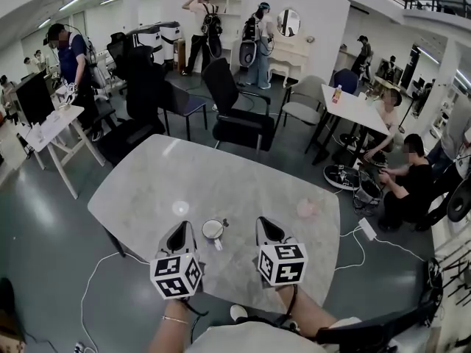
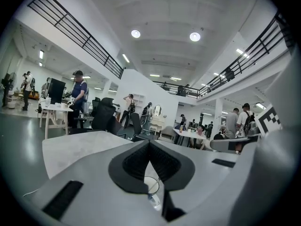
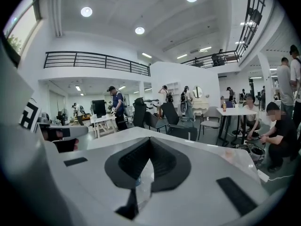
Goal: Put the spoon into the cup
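Note:
A white cup (image 1: 213, 229) stands on the grey marble table (image 1: 221, 175), near its front edge. A thin spoon handle (image 1: 224, 223) sticks out over the cup's right rim. My left gripper (image 1: 180, 230) hovers just left of the cup, apart from it, jaws shut and empty. My right gripper (image 1: 266, 223) hovers to the cup's right, also shut with nothing in it. In the left gripper view the left gripper (image 2: 149, 143) has its jaws meeting, and the cup (image 2: 151, 186) shows below them. In the right gripper view the right gripper (image 3: 149, 140) is shut above bare tabletop.
A small pink thing (image 1: 307, 209) lies on the table's right part, and a pale round spot (image 1: 180, 208) lies behind my left gripper. Dark chairs (image 1: 239, 120) stand beyond the far edge. People sit and stand around other tables. A white cable (image 1: 360, 245) runs across the floor at right.

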Motion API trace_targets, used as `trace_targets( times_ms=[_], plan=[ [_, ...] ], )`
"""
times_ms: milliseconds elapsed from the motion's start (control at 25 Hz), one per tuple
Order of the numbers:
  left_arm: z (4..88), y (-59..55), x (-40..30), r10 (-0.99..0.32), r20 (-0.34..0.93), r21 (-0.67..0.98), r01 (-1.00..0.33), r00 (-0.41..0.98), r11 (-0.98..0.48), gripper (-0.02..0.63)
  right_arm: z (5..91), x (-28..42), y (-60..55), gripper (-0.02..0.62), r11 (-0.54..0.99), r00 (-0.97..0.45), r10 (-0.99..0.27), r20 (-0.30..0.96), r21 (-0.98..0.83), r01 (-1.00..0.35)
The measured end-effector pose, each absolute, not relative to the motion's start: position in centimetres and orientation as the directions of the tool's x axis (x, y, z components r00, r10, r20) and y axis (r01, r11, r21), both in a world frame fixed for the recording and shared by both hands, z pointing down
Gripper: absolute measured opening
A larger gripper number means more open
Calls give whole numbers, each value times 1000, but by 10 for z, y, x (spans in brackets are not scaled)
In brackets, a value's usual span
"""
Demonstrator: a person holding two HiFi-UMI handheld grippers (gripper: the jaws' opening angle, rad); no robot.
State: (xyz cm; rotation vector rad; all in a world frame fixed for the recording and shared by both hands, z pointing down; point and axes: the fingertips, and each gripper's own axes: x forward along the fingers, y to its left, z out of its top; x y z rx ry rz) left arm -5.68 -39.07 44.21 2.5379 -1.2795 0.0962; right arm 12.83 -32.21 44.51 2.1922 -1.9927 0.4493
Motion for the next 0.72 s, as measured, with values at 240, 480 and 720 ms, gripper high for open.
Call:
trace_targets(
  times_ms=[240, 480, 720],
  plan=[
    [441, -392, -57, -777, 190, 227, -797, 600, -560, 17, 442, 125, -326, 31, -97, 64, -949, 309, -92, -991],
    [438, -396, -56, -781, 188, 220, -800, 596, -558, 17, 439, 124, -332, 31, -83, 54, -951, 304, -82, -993],
    [439, -404, -54, -780, 193, 220, -801, 596, -558, 17, 438, 126, -340, 31, -79, 52, -952, 300, -80, -994]
  ],
)
